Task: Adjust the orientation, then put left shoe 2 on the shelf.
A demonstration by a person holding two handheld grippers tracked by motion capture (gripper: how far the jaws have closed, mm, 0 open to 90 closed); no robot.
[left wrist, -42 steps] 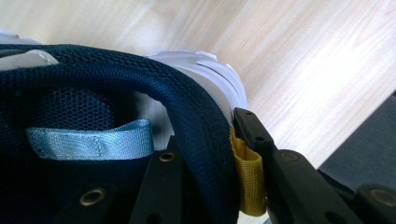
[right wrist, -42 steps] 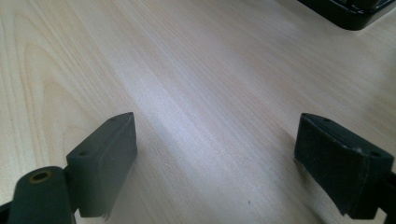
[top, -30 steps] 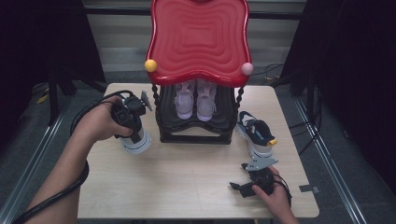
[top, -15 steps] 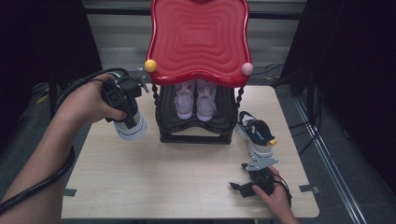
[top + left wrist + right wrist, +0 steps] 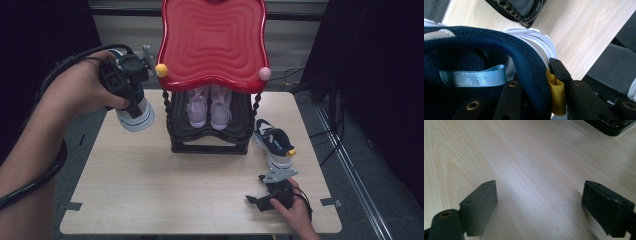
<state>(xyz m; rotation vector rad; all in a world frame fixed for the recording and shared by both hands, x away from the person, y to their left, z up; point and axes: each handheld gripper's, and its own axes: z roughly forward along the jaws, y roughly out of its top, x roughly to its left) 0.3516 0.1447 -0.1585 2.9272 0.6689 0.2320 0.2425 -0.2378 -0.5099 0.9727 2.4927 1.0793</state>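
Observation:
My left gripper (image 5: 131,102) is held in the air left of the shoe rack, shut on a navy sneaker with a white sole (image 5: 137,117). In the left gripper view the jaws (image 5: 534,80) pinch the sneaker's navy mesh collar (image 5: 474,42) beside its yellow heel tab (image 5: 555,95). A matching navy sneaker (image 5: 272,142) lies on the table right of the rack. My right gripper (image 5: 256,201) rests near the table's front right; its jaws (image 5: 539,195) stand open over bare wood.
A black shoe rack (image 5: 210,137) with a wavy red top (image 5: 212,42) stands at the table's back middle, with a pale lilac pair (image 5: 210,107) on its shelf. The wooden table (image 5: 150,190) has free room in front. Cables trail off to the left.
My left gripper has risen with the sneaker, off the table and up to the level of the rack's red top. The right gripper has not moved.

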